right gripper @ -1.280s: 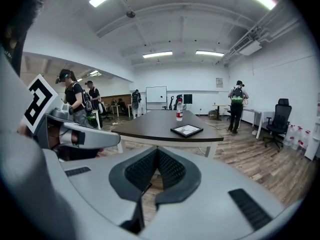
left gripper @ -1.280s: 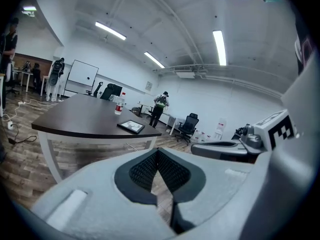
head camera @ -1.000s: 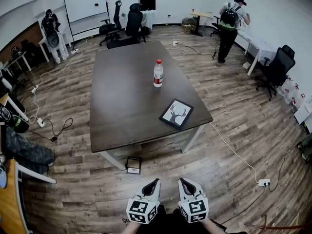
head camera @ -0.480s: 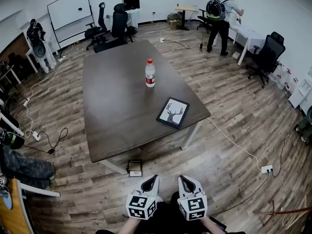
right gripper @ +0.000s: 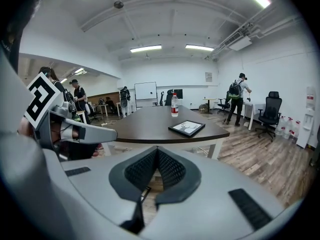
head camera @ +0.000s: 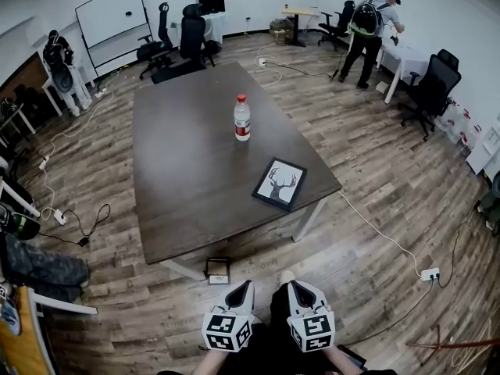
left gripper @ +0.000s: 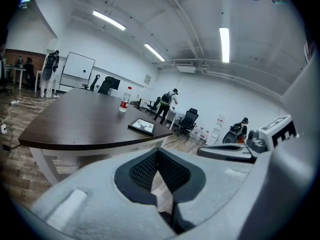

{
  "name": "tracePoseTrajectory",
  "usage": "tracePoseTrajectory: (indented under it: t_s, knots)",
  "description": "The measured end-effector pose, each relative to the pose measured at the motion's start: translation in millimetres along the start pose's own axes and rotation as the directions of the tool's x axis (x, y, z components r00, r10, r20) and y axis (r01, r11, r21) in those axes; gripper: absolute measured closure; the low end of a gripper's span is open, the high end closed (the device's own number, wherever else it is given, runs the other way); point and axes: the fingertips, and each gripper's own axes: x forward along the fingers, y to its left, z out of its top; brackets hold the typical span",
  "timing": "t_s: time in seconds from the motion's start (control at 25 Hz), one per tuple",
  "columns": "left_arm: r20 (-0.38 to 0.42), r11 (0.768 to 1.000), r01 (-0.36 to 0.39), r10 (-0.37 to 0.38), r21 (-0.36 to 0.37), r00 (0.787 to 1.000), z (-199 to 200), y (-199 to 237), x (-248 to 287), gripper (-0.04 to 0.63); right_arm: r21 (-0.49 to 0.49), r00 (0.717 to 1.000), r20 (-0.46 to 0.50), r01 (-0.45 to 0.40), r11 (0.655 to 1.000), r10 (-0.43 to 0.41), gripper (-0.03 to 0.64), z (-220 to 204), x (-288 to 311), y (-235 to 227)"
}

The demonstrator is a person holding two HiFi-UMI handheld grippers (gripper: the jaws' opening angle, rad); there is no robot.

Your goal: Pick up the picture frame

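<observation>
Distance likely explains the pinched-shut, empty left gripper (head camera: pixel 247 289) and right gripper (head camera: pixel 292 287) at six o'clock: the picture frame (head camera: pixel 280 183) lies at twelve o'clock on the table (head camera: pixel 187 155) corner, well apart.

Both tongs side by side down low, left tongs (head camera: pixel 241 293) and right tongs (head camera: pixel 298 291), jaws pressed together, nothing gripped.
</observation>
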Motion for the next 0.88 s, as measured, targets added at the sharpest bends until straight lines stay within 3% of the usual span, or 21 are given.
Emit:
tracePoseTrajectory:
  t_s: [0.44, 0.88]
  knots:
    - [-0.003, 0.993, -0.115, 0.115, -0.016, 0.993, 29.3, 17.7, 63.9, 0.586, -0.030, 0.993, -0.009, -0.117, 0.993, 0.116, 0.611, 33.3, 73.0, -51.3]
    - [-0.015, 0.994, -0.109, 0.109, -0.003, 0.994, 62.3, 8.6, 151.8, 0.586, 0.001, 0.990, -0.029, -0.141, 0.990, 0.141, 0.611, 55.5, 134.1, -127.4]
